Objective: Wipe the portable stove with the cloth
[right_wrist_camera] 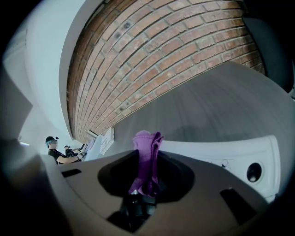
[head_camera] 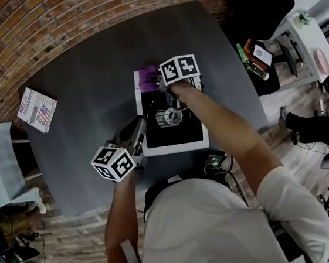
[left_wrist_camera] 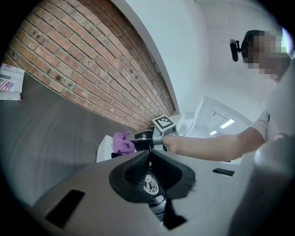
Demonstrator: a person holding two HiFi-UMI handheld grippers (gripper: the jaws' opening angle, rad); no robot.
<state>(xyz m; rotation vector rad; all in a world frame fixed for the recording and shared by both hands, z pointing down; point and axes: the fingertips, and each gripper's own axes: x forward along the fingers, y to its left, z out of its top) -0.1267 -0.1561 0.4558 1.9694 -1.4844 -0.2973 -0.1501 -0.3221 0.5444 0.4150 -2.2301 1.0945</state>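
Note:
The portable stove (head_camera: 175, 145), white with a black top and a round burner, sits mid-table. My right gripper (head_camera: 158, 83) is over its far left corner, shut on a purple cloth (head_camera: 147, 77). In the right gripper view the cloth (right_wrist_camera: 146, 159) stands bunched between the jaws, above the stove's white side (right_wrist_camera: 230, 150) with a round hole (right_wrist_camera: 252, 171). My left gripper (head_camera: 140, 126) rests against the stove's left edge. Its jaws meet with nothing between them (left_wrist_camera: 150, 154). From there I see the stove (left_wrist_camera: 104, 148), the cloth (left_wrist_camera: 122, 143) and the right gripper (left_wrist_camera: 143, 144) ahead.
A booklet (head_camera: 37, 110) lies at the table's far left corner. A brick wall (head_camera: 52, 23) runs behind the dark grey table (head_camera: 89, 89). Bottles (head_camera: 249, 60) stand on a side stand to the right. Cables (head_camera: 218, 162) hang at the near edge.

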